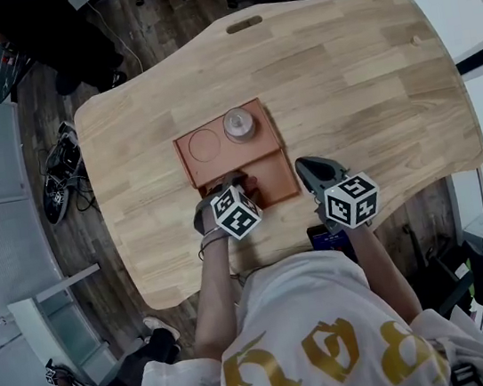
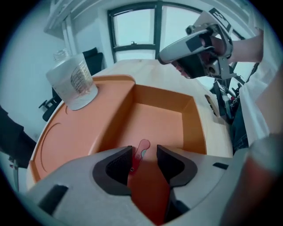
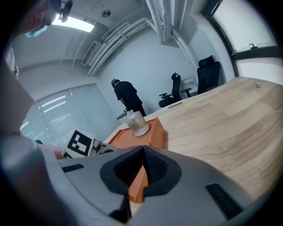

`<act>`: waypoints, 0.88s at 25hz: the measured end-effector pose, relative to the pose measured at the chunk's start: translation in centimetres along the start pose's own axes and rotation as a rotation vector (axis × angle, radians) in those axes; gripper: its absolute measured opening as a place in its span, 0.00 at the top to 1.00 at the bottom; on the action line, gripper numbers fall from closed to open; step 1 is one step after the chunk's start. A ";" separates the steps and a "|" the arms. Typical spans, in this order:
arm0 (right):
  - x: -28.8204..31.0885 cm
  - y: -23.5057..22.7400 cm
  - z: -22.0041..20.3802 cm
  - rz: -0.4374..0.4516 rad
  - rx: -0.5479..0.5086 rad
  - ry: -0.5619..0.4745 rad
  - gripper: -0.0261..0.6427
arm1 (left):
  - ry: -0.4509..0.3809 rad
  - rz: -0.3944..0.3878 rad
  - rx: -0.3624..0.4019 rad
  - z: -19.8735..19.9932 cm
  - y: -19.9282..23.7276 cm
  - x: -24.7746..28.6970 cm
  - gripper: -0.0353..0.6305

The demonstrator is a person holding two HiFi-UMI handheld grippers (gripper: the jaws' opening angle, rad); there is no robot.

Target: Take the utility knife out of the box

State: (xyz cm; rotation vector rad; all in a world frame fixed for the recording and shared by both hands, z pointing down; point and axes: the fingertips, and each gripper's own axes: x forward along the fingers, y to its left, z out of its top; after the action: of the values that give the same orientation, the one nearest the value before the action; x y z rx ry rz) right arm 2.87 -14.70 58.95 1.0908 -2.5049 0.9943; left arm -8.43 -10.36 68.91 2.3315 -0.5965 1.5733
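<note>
– Two grippers in frame. Left side first, what do we log?
– We log the left gripper [image 2: 144,151] pointing steeply down into the box [image 1: 278,182], over its sunken near compartment. Its fingers [image 2: 116,167] are spread wide and nothing is clamped.
– And the knife?
– We see the utility knife [image 2: 142,148], red with a pink tip, inside that same compartment. It sits in the gap between the spread fingers, nearer the left-hand one. We can't tell whether it touches.
– Which step do we tag?
– We call it the grasp stage. The fingers are lined up on the knife with no grip yet, so none of the take-out is done.
– What does the next move need?
– We'd say centre the handle in the gap, close firmly, then lift straight up clear of the compartment wall. The knife looks thin and lies low, so a skewed close could push it aside.
– Moving right?
– We note a clear jar [image 1: 240,125] on the box's raised far part, well apart from the fingers. Then the right gripper [image 3: 142,151] hangs over the bench [image 1: 368,79] just beside the box's right edge, fingers clenched together on nothing.
</note>
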 end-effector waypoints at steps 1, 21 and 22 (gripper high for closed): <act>-0.1 0.0 0.0 -0.002 0.001 0.000 0.94 | -0.011 -0.002 -0.007 -0.1 -0.1 0.0 0.72; 0.0 -0.1 -0.2 -0.001 0.017 -0.005 0.94 | 0.046 -0.014 -0.036 -0.7 -0.7 -0.1 0.86; 0.0 0.0 -0.2 -0.001 0.018 -0.006 0.94 | 0.039 -0.017 -0.043 -0.8 -0.7 -0.1 0.86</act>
State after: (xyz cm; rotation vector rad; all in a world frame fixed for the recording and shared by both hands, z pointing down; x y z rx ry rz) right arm 2.86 -14.61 59.09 1.1016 -2.5052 1.0163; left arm -8.77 -9.42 69.13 2.2631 -0.5939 1.5792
